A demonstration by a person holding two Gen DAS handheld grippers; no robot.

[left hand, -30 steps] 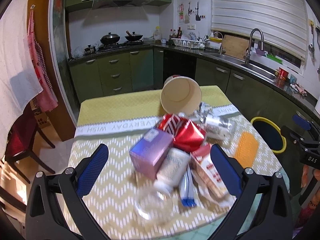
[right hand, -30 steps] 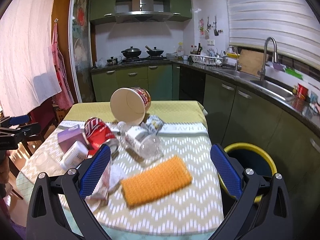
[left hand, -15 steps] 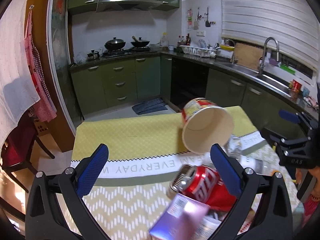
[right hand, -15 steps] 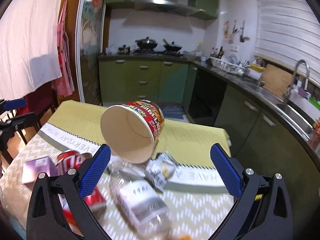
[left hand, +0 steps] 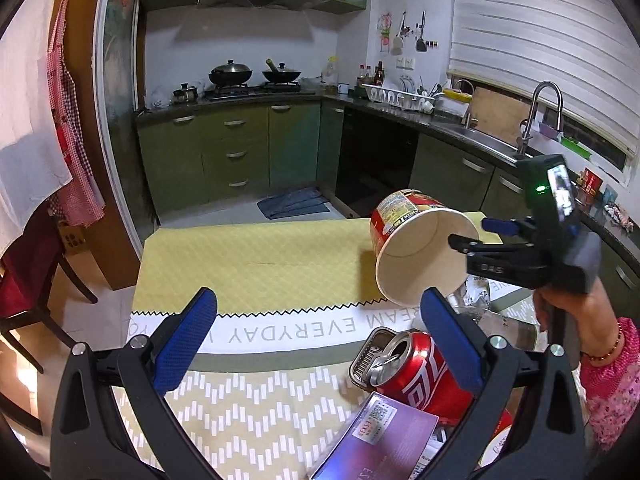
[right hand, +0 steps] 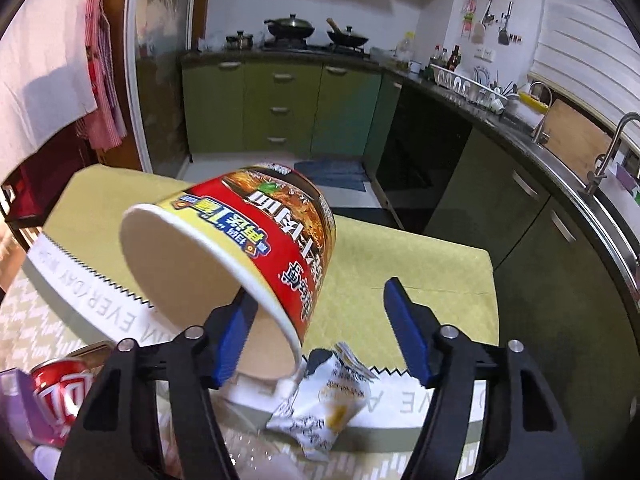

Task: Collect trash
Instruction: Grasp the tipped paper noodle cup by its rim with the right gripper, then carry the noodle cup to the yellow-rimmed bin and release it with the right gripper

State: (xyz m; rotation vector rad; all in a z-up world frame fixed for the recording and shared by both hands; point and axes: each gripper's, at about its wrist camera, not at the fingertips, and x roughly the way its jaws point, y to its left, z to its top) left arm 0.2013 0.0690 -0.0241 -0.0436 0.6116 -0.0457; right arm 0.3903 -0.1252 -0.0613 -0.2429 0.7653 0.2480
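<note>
A red instant-noodle paper cup [right hand: 240, 256] lies on its side on the table, mouth toward me; it also shows in the left wrist view [left hand: 420, 244]. My right gripper [right hand: 320, 328] is open, its left finger just inside the cup's rim and the right finger outside the wall. In the left wrist view the right gripper [left hand: 480, 236] reaches the cup from the right. My left gripper [left hand: 320, 336] is open and empty above the tablecloth. A red soda can [left hand: 416, 376], a purple box [left hand: 376, 440] and a white snack wrapper [right hand: 332, 400] lie close by.
The table has a yellow and zigzag cloth [left hand: 260, 256]. A clear plastic bottle [left hand: 508, 328] lies behind the can. Green kitchen cabinets [left hand: 240, 152] and a sink counter [left hand: 500, 148] stand beyond. A dark chair [left hand: 28, 280] stands at the left.
Both grippers have moved forward over the trash pile. The right gripper has closed in on the noodle cup, its left finger now at the cup's mouth.
</note>
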